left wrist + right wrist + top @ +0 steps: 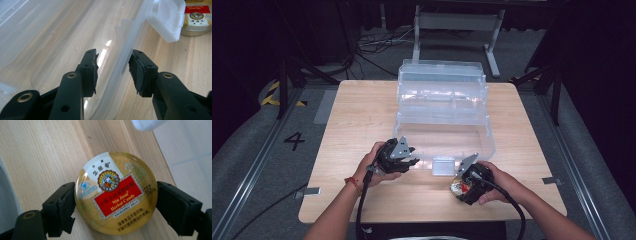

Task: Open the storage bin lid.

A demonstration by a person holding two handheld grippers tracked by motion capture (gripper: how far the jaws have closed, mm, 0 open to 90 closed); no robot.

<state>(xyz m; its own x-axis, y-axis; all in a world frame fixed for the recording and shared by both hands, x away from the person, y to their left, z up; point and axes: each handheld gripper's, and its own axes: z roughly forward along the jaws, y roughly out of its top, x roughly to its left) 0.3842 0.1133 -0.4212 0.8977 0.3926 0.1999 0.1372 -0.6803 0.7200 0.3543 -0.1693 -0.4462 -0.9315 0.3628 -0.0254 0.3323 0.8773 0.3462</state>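
High view, nearest edge first: the person's forearms come in from below, and the right hand-held gripper sits over a round candy tin on the light wooden bench, just in front of the clear plastic box. Right gripper view looks straight down on the tin: its gold lid carries a red panel reading "Nin Jiom Herbal Candy", Chinese characters on a white band above and more below, and a round emblem in the middle. That writing runs tilted, rising toward the right. Both jaws touch the tin's rim on opposite sides, clamped on it. The tin lies flat, lid up.

Left hand-held gripper is at the box's front left rim. In the left gripper view its jaws stand apart, straddling the translucent front wall without pressing it; the box's white latch tab and the tin lie beyond.

Farther back the box's lid stands open
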